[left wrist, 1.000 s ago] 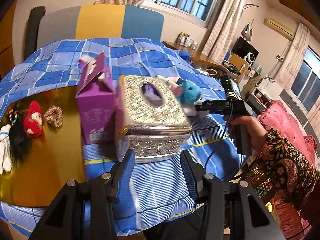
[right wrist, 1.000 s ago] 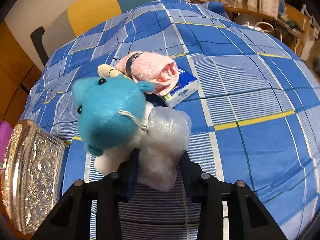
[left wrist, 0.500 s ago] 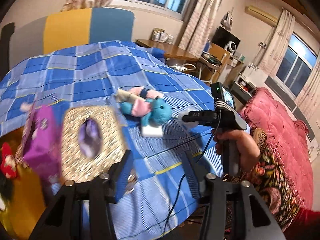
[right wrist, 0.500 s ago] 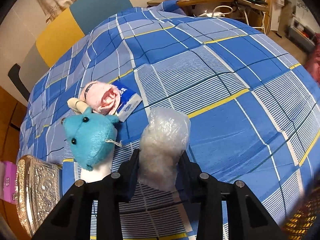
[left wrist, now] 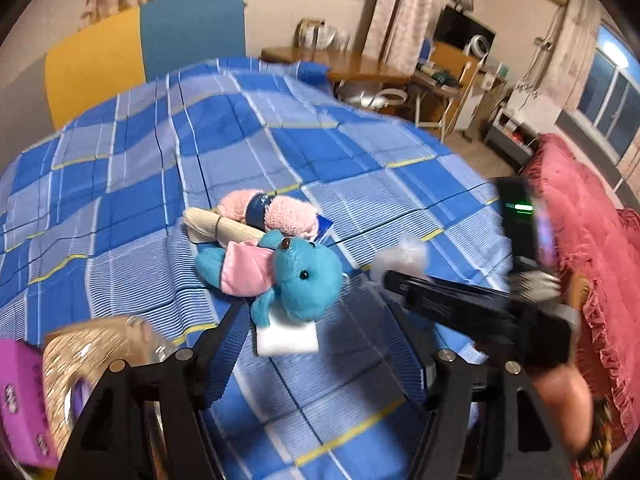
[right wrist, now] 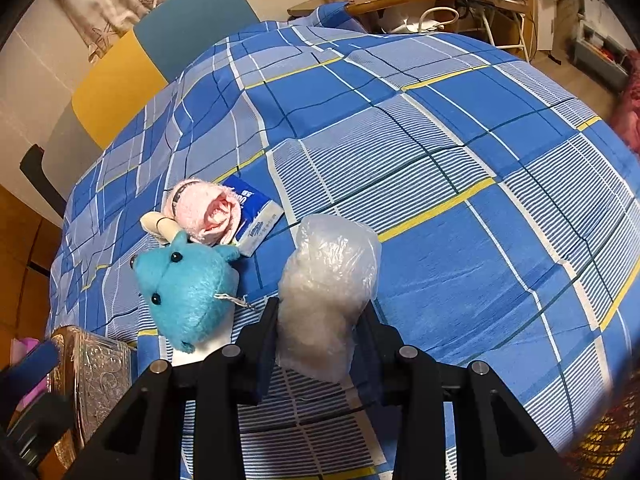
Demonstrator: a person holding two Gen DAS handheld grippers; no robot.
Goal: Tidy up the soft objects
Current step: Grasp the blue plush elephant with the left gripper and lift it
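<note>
1. the right gripper point(right wrist: 320, 332) is clenched on a clear plastic bag of white stuffing point(right wrist: 328, 288), lifted over the near part of the bed; the bag bulges above the fingers and looks lightly squeezed rather than crushed.
2. the left gripper point(left wrist: 320, 344), its jaws just opened wide with nothing between them, points down at the blue plush toy point(left wrist: 296, 280), which lies on a white pad point(left wrist: 286, 338) in the middle of the bedspread.
3. done well, the next move is likely to straddle the toy's body squarely and close gently, since plush gives under pressure and can slip from a shallow pinch.
4. just beyond the toy lie a rolled pink towel point(left wrist: 276, 212), a cream cloth roll point(left wrist: 224, 228) and a tissue pack point(right wrist: 256, 216), all touching.
5. the blue plaid bedspread point(left wrist: 360, 148) is rumpled; a sequinned tissue box point(right wrist: 96, 376) sits at the near left edge.
6. a wooden desk point(left wrist: 352, 68), curtains and a red sofa point(left wrist: 592, 240) fill the far and right of the room.
</note>
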